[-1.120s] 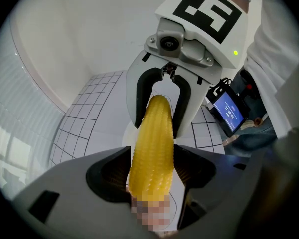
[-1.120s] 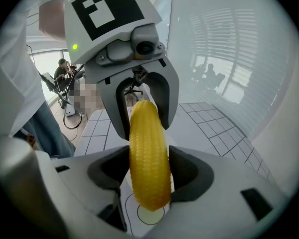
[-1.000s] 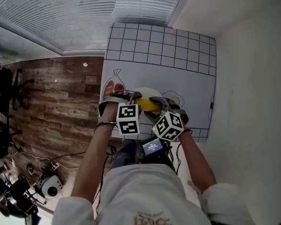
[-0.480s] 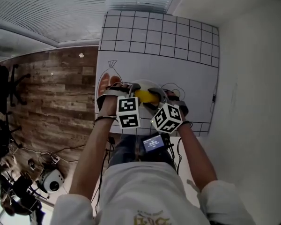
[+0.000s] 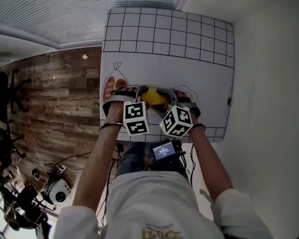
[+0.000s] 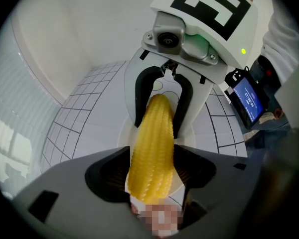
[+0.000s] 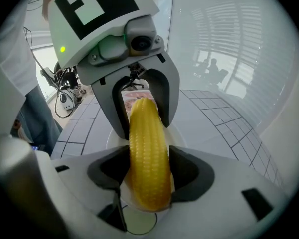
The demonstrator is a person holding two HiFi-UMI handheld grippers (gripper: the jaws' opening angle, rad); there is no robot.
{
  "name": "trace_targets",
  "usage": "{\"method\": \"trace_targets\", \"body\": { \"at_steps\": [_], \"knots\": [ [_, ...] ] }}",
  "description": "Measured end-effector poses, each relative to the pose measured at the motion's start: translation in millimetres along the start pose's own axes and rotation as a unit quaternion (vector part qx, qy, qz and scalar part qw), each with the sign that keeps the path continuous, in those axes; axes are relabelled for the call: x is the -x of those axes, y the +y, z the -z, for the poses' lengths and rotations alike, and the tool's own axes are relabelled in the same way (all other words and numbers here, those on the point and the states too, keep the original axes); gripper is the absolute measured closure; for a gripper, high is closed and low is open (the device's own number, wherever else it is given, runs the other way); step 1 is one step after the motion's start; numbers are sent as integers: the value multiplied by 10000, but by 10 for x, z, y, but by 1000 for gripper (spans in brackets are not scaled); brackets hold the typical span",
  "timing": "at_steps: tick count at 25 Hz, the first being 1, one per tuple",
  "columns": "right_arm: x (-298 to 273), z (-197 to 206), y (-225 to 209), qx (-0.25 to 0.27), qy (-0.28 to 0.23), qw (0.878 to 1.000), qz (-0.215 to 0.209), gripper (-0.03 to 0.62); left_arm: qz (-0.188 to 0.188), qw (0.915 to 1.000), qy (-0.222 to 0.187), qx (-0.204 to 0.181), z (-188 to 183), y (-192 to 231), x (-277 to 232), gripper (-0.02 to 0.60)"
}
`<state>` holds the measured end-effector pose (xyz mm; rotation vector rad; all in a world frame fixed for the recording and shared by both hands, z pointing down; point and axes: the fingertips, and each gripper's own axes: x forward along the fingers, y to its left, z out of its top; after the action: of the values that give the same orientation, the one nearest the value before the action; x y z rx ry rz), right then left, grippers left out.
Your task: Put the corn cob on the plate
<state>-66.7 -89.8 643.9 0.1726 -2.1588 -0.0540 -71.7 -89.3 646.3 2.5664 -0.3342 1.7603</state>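
A yellow corn cob (image 5: pixel 154 97) hangs level between my two grippers, one at each end. In the left gripper view the corn cob (image 6: pixel 152 143) runs from my left gripper (image 6: pixel 152 171), shut on its near end, to the right gripper (image 6: pixel 162 91) clamped on the far tip. The right gripper view mirrors this: my right gripper (image 7: pixel 148 172) is shut on the corn cob (image 7: pixel 148 148), with the left gripper (image 7: pixel 139 103) gripping the far end. A white plate (image 5: pixel 162 86) lies directly under the corn; its rim (image 6: pixel 120 136) shows below the jaws.
The plate (image 7: pixel 175 134) rests on a white gridded mat (image 5: pixel 164 44) printed with a bread bag picture (image 5: pixel 113 86) and an egg outline (image 5: pixel 188 90). Wooden floor (image 5: pixel 60 98) lies left of the table and a white wall (image 5: pixel 269 83) right. A small screen (image 5: pixel 163 152) hangs at the person's waist.
Both grippers have carried the corn a little farther away from the person, over the plate's middle. The cob now sits more level. Both stay shut on it.
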Motion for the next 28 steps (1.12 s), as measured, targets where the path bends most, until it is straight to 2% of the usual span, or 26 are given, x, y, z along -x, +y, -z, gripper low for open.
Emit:
{"method": "trace_targets", "body": {
  "at_steps": [6,13,16,21,24,28],
  "knots": [
    [0,-10,6,0,-30,10000,-5,339,129,9997,-131,167,35,-22,13,308],
    [86,8,-16,-156,-65,9998,47,331,-101,9995,-240,173,112,-11,116,308],
    [162,1,-32,-336,-176,9991,195,332,-177,9979,-455,414,88,16,215,308],
    [303,28,-67,-546,-249,9974,399,332,-412,9888,-920,1099,60,92,377,308],
    [420,35,-91,-785,-347,9951,496,332,-695,9778,-1356,1435,-43,136,575,308],
    [586,23,-114,-1122,-493,9903,652,332,-1018,9675,-1683,1589,-126,189,791,310]
  ]
}}
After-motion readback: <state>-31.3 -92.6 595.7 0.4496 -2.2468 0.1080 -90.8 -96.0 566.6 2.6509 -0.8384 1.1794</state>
